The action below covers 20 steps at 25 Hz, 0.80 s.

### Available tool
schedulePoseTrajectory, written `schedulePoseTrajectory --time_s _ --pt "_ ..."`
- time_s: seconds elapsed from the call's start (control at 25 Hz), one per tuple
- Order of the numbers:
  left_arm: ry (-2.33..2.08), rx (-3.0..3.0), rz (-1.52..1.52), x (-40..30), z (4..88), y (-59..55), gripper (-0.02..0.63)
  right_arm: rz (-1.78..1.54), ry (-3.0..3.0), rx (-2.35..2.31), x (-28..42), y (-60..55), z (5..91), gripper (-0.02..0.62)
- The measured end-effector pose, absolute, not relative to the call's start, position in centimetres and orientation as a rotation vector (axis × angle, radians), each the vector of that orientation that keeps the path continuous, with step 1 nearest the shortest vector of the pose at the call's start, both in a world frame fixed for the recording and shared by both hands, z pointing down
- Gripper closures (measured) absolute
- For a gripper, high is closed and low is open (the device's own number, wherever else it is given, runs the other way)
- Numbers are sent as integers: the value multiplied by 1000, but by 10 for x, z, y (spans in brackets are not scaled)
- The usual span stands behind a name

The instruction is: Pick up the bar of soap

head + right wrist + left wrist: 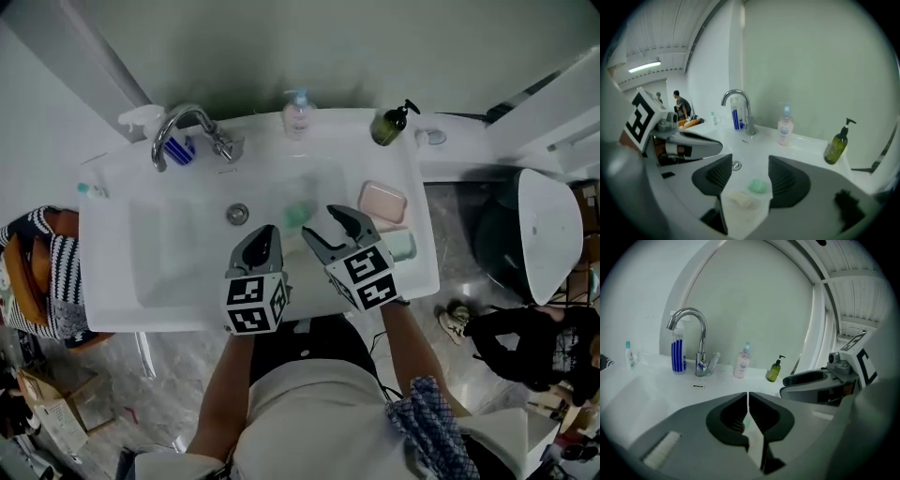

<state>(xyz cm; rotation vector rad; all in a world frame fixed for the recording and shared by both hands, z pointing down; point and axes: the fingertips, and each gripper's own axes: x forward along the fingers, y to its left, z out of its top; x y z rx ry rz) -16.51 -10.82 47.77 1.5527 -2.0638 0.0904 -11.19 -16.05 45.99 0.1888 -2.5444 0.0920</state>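
Note:
A green bar of soap lies in the white sink basin, right of the drain. In the right gripper view the green soap shows between my jaws, with a paler cream bar just nearer to me. My right gripper hangs open over the basin, close to the right of the green soap and holding nothing. My left gripper is shut and empty, just in front and left of the soap. In its own view my left gripper has its jaws almost touching.
A chrome faucet stands at the back, with a blue striped tube beside it. A pink bottle and a green pump bottle stand on the back rim. A pink soap dish sits on the right ledge. A toilet is at the right.

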Motion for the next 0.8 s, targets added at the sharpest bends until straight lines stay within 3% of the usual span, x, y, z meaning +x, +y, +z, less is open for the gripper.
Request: schedulePoseTrajectory --time_s 0.64,0.68,0.72,0.76,0.8 --pt "-1965 1694 78 -117 472 -128 589 351 -2633 480 -53 -146 438 348" --pt "-1962 1691 85 -114 474 -126 589 349 -2623 533 -46 -150 440 375" --pt "-1959 1691 89 -112 476 -126 589 343 -2609 597 -38 -155 443 513" --pt "-1957 1693 93 -109 477 -126 589 340 -2593 649 -30 -160 446 581" --pt "-1957 1697 97 -107 477 -126 591 343 -2580 675 -25 -163 449 580"
